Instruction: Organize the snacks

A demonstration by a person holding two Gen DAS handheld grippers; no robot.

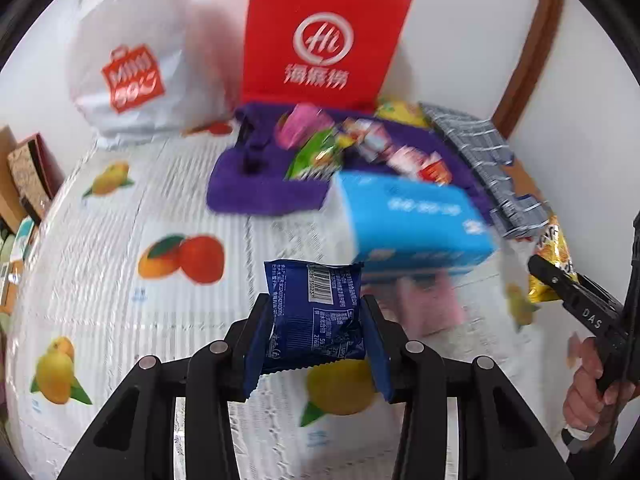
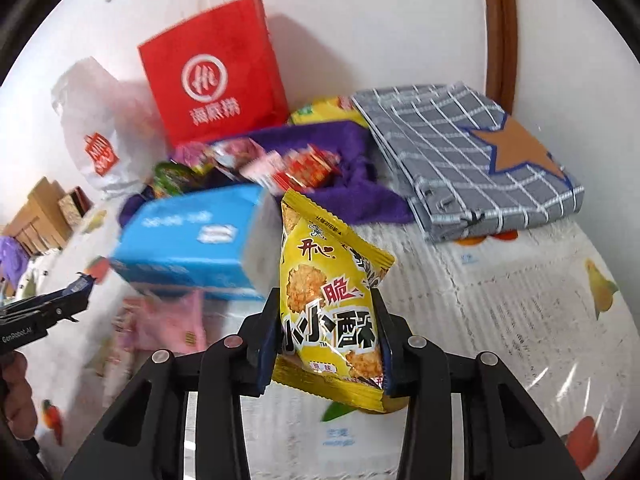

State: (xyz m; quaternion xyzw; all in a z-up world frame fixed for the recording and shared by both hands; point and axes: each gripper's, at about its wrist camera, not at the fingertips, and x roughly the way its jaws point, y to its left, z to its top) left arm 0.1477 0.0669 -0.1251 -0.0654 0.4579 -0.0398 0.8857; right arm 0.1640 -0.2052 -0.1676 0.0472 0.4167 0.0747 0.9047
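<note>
The left gripper (image 1: 316, 336) pinches a dark blue foil snack packet (image 1: 316, 312) between its fingers, barcoded back showing, lifted above the fruit-printed white desk cover (image 1: 120, 280). The right gripper (image 2: 326, 344) clamps a crinkled yellow foil snack bag (image 2: 330, 304) printed with black characters and fried-cracker pictures. Just beyond both packets lies a light blue cardboard box (image 2: 188, 244). Behind the box, mixed small wrapped snacks (image 1: 360, 148) are heaped on a purple cloth (image 1: 264, 192), and farthest back stands a red paper carrier bag (image 1: 320, 36).
</note>
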